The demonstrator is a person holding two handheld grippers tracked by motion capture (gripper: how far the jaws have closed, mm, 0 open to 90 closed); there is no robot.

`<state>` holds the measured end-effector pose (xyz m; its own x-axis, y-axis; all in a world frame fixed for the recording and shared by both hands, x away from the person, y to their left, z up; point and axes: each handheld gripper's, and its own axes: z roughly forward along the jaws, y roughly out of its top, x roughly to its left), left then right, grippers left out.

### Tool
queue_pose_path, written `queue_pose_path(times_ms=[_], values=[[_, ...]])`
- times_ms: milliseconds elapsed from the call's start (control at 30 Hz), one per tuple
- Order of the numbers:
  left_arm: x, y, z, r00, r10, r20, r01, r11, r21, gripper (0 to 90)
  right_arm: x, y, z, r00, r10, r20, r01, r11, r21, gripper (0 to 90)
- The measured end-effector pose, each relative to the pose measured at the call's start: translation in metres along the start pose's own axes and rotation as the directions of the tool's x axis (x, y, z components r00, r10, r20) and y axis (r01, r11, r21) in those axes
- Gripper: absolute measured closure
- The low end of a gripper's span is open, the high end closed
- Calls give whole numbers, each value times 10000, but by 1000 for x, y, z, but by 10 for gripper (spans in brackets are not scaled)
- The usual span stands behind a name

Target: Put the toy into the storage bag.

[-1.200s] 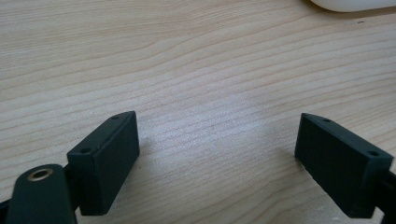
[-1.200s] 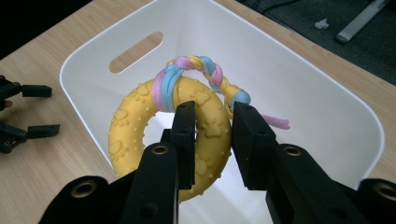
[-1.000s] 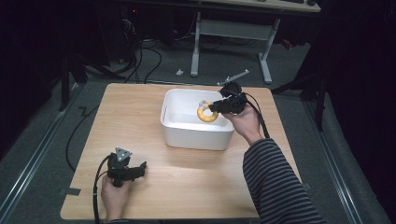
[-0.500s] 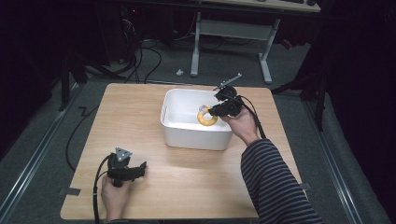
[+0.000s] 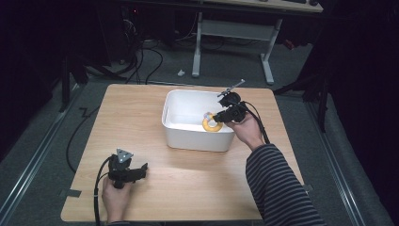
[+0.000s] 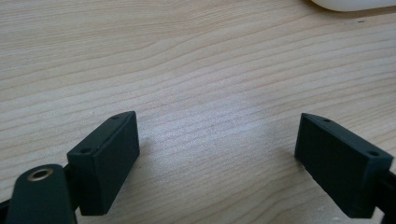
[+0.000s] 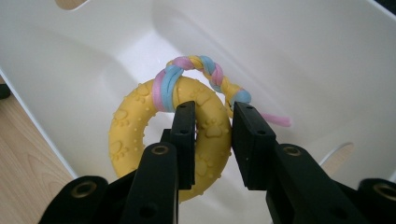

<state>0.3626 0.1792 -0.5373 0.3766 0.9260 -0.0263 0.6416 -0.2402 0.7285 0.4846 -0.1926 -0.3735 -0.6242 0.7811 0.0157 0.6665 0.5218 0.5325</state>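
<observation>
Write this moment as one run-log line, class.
right gripper: shut on yellow ring toy | toy: inside white bin | left gripper: open, on table

Yellow paw-print ring, pink-blue-yellow braid, white tub

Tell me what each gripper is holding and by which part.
The right gripper clamps the yellow ring toy across its band, below the braided rope, over the white bin. The left gripper is open, holding nothing.
</observation>
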Motion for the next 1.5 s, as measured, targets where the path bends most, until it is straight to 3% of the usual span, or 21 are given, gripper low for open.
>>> queue_pose_path(times_ms=[300,500,600,700,833,1067,1500], values=[[0,0,0,10000,10,-5,-10,10000,2,142,4,-3,3,9997,-224,-104,226,9996,175,714],[0,0,0,10000,6,-9,-6,10000,-5,142,4,-6,3,9996,-110,-241,115,9997,233,705],[0,0,0,10000,10,-12,-10,10000,-2,142,4,-8,1,9997,-107,-233,108,9999,9,649],[0,0,0,10000,13,-13,-13,10000,2,142,9,-10,-5,9989,-380,273,388,9988,-293,576],[0,0,0,10000,43,-48,-43,10000,17,143,14,-17,-13,9971,-552,529,593,9951,-786,537],[-1,0,0,10000,56,-60,-55,10000,29,143,9,-33,-29,9980,-382,496,450,9886,-1437,533],[-1,0,0,10000,43,-69,-43,10000,31,143,-4,-52,-62,9986,-122,519,226,9785,-2048,521]])
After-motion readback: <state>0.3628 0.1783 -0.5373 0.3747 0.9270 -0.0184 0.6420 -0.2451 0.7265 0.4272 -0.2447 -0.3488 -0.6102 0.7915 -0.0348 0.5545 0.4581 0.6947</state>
